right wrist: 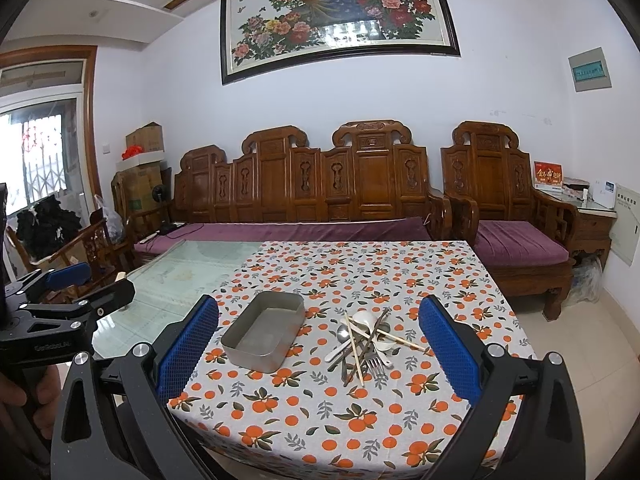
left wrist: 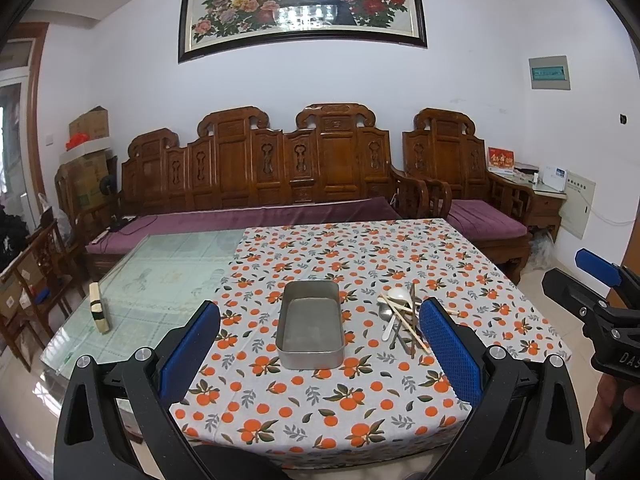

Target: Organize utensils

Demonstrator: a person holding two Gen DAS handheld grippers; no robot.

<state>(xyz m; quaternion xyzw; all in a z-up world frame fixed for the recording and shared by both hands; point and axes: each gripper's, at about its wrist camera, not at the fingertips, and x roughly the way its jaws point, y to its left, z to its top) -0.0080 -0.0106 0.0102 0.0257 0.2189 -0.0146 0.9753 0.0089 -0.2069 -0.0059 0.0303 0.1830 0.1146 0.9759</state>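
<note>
Bare metal tin (right wrist: 262, 334) beside utensil pile (right wrist: 364, 344)

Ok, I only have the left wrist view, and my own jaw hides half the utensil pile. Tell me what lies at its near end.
Observer: A metal fork, with its tines pointing toward the near table edge.
Operator: Now tell me what runs behind that jaw.
Observer: One pale chopstick sticks out of the pile to the right and lies flat on the tablecloth.
Operator: Report the right gripper.
Observer: The right gripper has its jaws wide open with nothing between them, and it faces the pile.
</note>
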